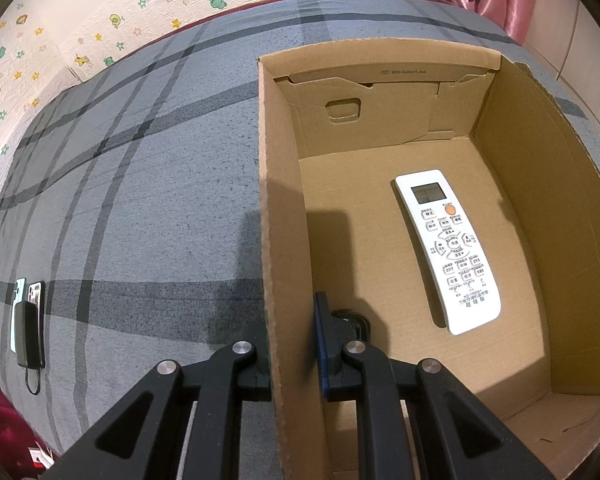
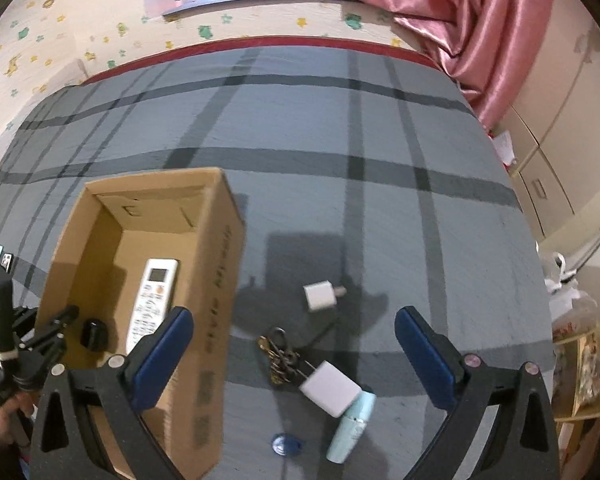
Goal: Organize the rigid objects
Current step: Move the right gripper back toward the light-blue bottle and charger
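While the left gripper [image 1: 290,354] pinches the cardboard box [image 1: 278,200] wall, the right gripper [image 2: 294,360] hovers, jaws spread, over two chargers [image 2: 329,388] and keys [image 2: 278,356].

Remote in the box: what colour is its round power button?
Orange, on the white remote lying in the cardboard box; clearest in the left wrist view.

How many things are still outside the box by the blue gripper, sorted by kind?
White chargers: 2, a small one and a bigger one
Key bunch: 1
Light blue bottle: 1
Blue tag: 1
Total: 5
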Motion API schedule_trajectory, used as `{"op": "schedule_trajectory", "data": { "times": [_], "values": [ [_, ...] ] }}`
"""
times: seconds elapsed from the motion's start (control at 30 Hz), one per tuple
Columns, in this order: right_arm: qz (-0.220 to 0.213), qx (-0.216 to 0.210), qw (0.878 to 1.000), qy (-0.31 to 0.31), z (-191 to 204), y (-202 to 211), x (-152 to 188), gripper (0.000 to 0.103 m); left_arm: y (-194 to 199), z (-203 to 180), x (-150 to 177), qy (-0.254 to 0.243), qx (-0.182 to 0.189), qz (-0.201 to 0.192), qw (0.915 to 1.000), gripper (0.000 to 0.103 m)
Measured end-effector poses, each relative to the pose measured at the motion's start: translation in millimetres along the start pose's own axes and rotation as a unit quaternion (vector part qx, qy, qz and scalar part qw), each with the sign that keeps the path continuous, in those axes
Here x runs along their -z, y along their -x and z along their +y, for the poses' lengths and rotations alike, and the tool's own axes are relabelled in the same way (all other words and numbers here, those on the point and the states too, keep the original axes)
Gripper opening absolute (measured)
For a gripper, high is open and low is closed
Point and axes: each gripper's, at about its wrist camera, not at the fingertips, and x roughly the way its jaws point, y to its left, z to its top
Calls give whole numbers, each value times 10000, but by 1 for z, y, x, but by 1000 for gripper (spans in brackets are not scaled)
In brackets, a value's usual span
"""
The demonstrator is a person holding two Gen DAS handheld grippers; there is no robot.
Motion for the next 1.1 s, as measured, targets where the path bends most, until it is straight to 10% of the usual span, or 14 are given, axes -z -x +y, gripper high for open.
{"op": "schedule_trajectory", "data": {
  "times": [1.1],
  "values": [
    [1038, 455, 9898, -860, -61, -92, 129, 103, 0, -1, 0, -34, -43, -5, 10000, 15]
  ]
}}
